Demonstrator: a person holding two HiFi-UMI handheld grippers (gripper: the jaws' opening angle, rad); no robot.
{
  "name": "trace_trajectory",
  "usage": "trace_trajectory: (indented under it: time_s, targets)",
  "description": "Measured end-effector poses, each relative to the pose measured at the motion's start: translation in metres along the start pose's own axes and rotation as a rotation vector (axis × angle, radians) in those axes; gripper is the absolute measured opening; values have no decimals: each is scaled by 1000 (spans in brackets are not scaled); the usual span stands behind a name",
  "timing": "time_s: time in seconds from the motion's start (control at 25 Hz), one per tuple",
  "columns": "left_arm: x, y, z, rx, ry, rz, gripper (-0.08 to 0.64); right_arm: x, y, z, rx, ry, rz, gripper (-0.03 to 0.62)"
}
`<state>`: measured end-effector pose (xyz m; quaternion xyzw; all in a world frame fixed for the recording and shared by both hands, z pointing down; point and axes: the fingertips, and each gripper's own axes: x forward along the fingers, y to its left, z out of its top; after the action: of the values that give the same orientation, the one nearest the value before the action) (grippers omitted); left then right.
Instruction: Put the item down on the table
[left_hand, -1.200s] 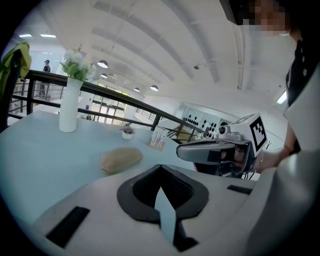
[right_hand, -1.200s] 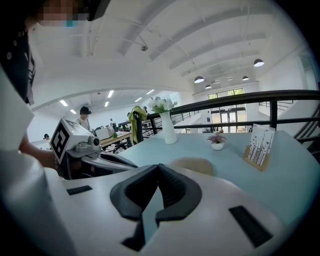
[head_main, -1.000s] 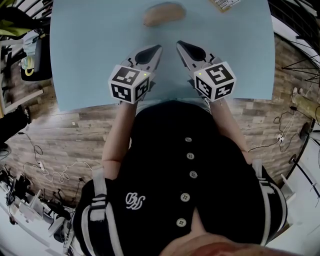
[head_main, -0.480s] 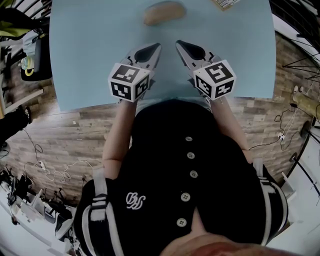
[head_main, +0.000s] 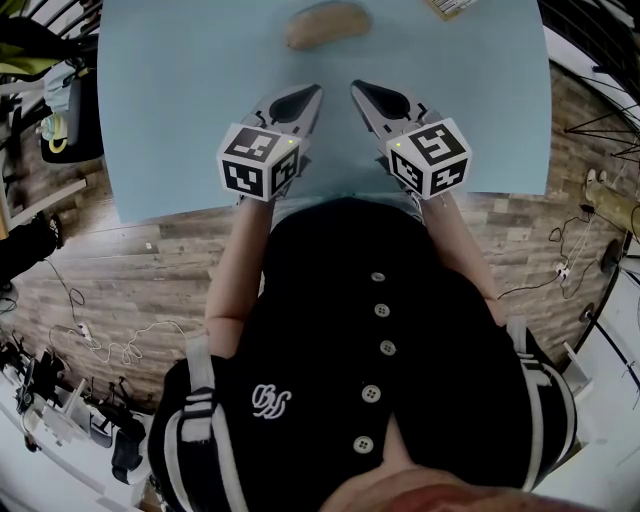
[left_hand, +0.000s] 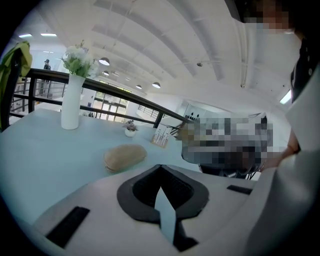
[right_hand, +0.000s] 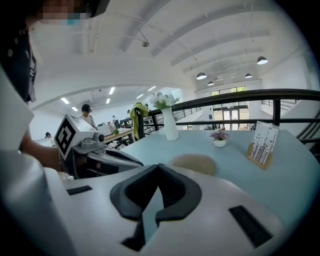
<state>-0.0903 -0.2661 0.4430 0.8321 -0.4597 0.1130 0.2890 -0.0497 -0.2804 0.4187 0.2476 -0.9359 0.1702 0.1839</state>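
Observation:
A tan, rounded pouch-like item (head_main: 325, 25) lies on the light blue table (head_main: 180, 100) at its far middle, with nothing touching it. My left gripper (head_main: 318, 92) and right gripper (head_main: 355, 88) hover side by side over the near part of the table, well short of the item, tips angled toward each other. Both are shut with nothing between the jaws. The left gripper view has the item (left_hand: 125, 156) ahead of the closed tips (left_hand: 160, 166). From the right gripper view the item (right_hand: 192, 163) lies just beyond the closed tips (right_hand: 158, 166).
A white vase with flowers (left_hand: 71, 100) stands far back on the table, with a small potted plant (left_hand: 130, 131) and a card holder (right_hand: 262, 145) beyond the item. A black railing (right_hand: 250, 93) runs behind the table. Wooden floor (head_main: 130, 270) lies below the near edge.

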Motion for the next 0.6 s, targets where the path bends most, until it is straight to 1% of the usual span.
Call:
trace_trajectory:
  time_s: [0.6]
  targets:
    - [2, -2, -7, 5, 31, -4, 9, 0, 1, -4, 6, 9, 8, 11]
